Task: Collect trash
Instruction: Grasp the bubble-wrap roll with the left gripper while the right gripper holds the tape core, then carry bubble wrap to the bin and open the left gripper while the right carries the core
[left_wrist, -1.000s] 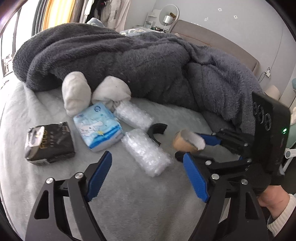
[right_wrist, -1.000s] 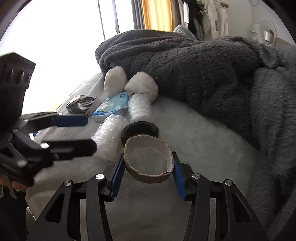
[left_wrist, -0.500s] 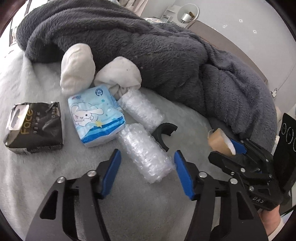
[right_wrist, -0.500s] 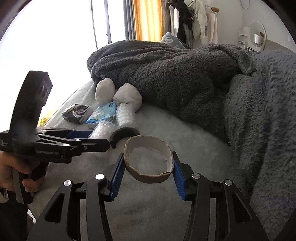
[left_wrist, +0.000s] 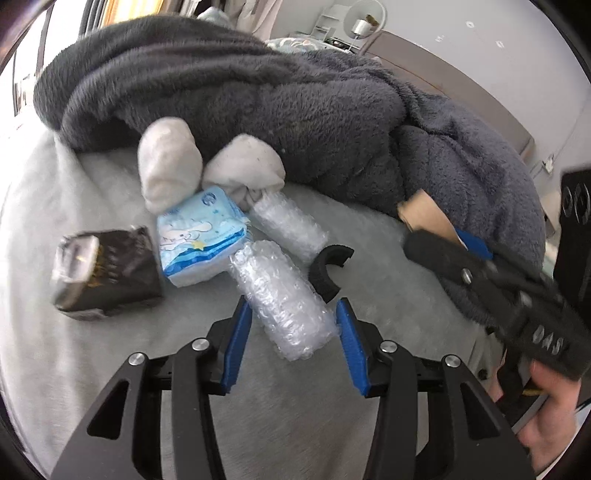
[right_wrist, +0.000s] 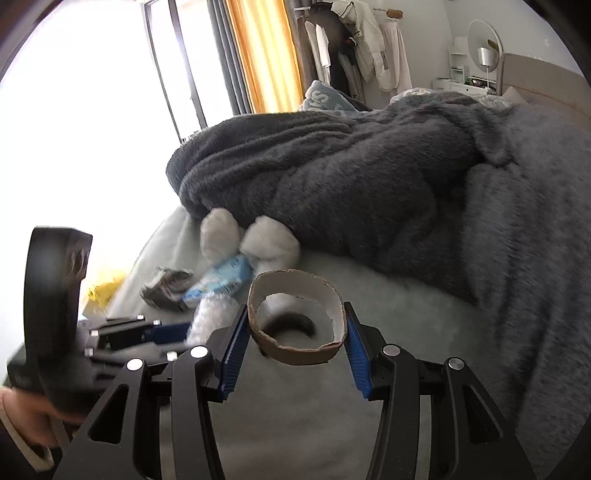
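My left gripper (left_wrist: 293, 325) is open, its blue pads on either side of the near end of a bubble-wrap roll (left_wrist: 284, 299) lying on the bed. A second bubble-wrap roll (left_wrist: 290, 227) lies just behind it, with a black C-shaped ring (left_wrist: 327, 271) to the right. My right gripper (right_wrist: 293, 341) is shut on a brown cardboard tape core (right_wrist: 297, 321), held above the bed. The core (left_wrist: 424, 216) and right gripper also show at the right of the left wrist view.
A blue tissue pack (left_wrist: 201, 240), a dark tissue pack (left_wrist: 103, 269) and white balled socks (left_wrist: 170, 162) lie on the pale bed sheet (left_wrist: 74, 369). A big grey fleece blanket (left_wrist: 295, 107) is heaped behind. The window side is at the left.
My left gripper has moved forward and down so its pads now flank the near bubble-wrap roll, jaws narrower. My right gripper has lifted away to the right with the cardboard core.
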